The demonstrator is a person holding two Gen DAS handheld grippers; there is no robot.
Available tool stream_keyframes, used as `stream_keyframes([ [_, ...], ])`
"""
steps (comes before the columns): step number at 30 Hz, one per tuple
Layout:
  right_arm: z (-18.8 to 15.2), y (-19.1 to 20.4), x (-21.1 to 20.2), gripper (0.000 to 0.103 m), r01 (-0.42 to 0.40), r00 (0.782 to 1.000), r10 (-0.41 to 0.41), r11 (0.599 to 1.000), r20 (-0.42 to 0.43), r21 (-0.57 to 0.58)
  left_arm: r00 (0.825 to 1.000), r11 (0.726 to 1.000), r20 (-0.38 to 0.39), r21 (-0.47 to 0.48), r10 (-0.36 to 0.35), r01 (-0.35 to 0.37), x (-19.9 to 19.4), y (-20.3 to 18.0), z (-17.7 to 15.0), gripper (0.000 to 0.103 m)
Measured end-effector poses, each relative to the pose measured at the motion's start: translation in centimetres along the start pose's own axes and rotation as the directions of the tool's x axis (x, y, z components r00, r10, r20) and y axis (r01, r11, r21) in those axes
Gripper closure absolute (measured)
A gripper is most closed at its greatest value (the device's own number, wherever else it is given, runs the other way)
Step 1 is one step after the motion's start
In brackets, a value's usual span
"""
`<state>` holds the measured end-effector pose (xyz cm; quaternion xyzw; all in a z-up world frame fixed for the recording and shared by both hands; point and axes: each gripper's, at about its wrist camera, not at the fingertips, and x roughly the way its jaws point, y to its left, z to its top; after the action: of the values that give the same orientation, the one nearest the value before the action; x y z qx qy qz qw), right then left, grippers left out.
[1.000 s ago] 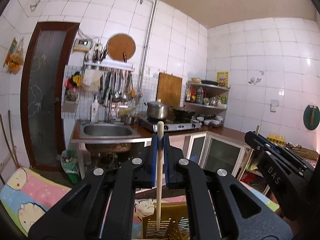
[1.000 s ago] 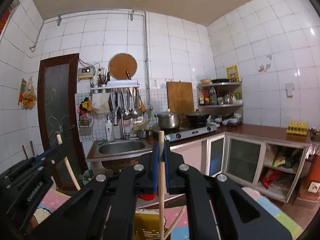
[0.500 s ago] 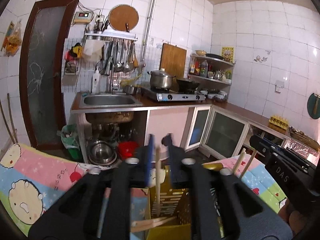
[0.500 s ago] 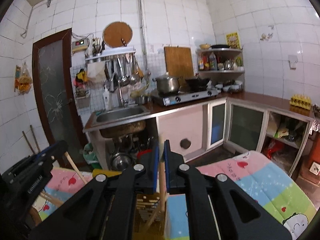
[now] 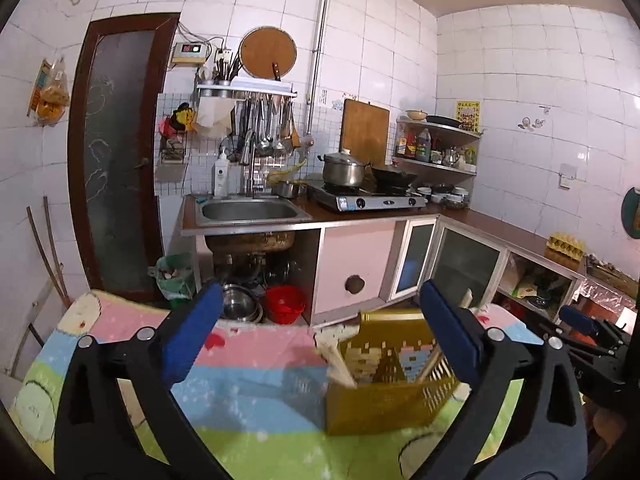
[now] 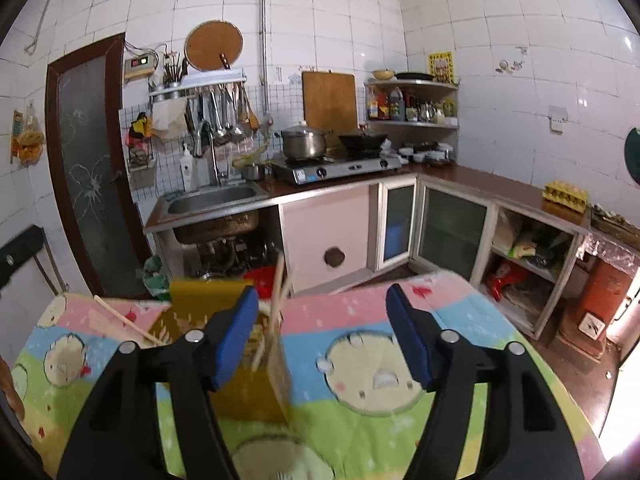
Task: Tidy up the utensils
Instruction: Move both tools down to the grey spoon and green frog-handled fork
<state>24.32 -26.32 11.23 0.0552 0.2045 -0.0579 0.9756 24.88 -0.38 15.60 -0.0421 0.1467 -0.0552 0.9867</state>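
A yellow slotted basket point(image 5: 372, 408) stands on a pastel cartoon cloth point(image 5: 248, 364), with several wooden chopsticks point(image 5: 340, 368) leaning inside it. My left gripper point(image 5: 320, 336) hovers just in front of the basket. Its jaws are opening wide, and no pad touches anything. In the right wrist view the basket point(image 6: 256, 396) sits low and left, with chopsticks point(image 6: 277, 296) sticking up out of it. The jaws of my right gripper point(image 6: 322, 336) are opening, with only cloth showing between them. The basket is partly hidden behind its left finger point(image 6: 236, 332). The right gripper point(image 5: 576, 320) also shows at the left view's right edge.
The cloth-covered table point(image 6: 460, 320) ends towards the kitchen. Beyond it are a sink counter point(image 5: 248, 212), a stove with a pot point(image 5: 344, 168), cabinets point(image 6: 452, 224), and a red bucket point(image 5: 284, 304) under the sink. A dark door point(image 5: 120, 152) is at the left.
Each gripper was shut on one upright chopstick. Both jaws have spread, the chopsticks now lie in the basket, and both views have tipped down towards the table.
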Motion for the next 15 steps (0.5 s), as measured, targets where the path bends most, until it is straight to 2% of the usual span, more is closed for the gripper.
stream_keyframes([
  [9,-7.9,-0.3,-0.6,0.036,0.030,0.990,-0.028,0.999,-0.136,0.014,0.992,0.999,-0.121,0.035,0.045,-0.041,-1.3,1.0,-6.2,0.005],
  [15,-12.1,0.2,0.0,0.036,0.039,0.976,-0.036,0.999,-0.215,0.008,0.975,0.994,-0.202,0.079,0.090,-0.076,-0.5,1.4,-10.3,0.005],
])
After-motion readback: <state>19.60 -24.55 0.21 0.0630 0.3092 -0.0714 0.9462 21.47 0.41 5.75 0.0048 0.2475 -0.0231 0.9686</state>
